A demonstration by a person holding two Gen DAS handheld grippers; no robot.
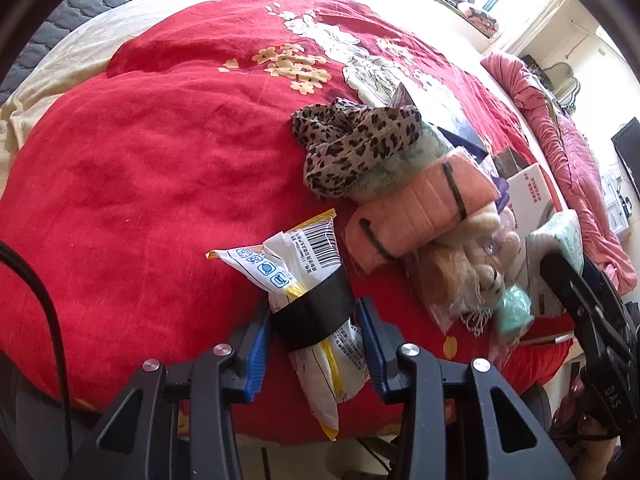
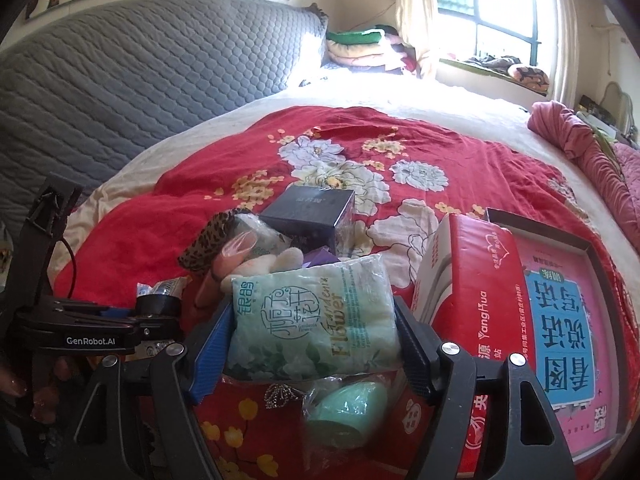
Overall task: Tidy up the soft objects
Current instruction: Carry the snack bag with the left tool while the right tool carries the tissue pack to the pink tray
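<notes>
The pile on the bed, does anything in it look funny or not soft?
Yes. A hard dark blue box and a red carton sit among the soft things on the red quilt. The leopard scarf lies crumpled, not folded.

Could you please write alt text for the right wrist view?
The right claw grips a pale green plastic-wrapped tissue pack above a red floral quilt. A red cardboard box and a pink picture book lie to the right.

free: red bedspread (image 1: 160,184) left of pile | blocked: leopard scarf (image 1: 352,148), red box (image 2: 476,292) right
</notes>
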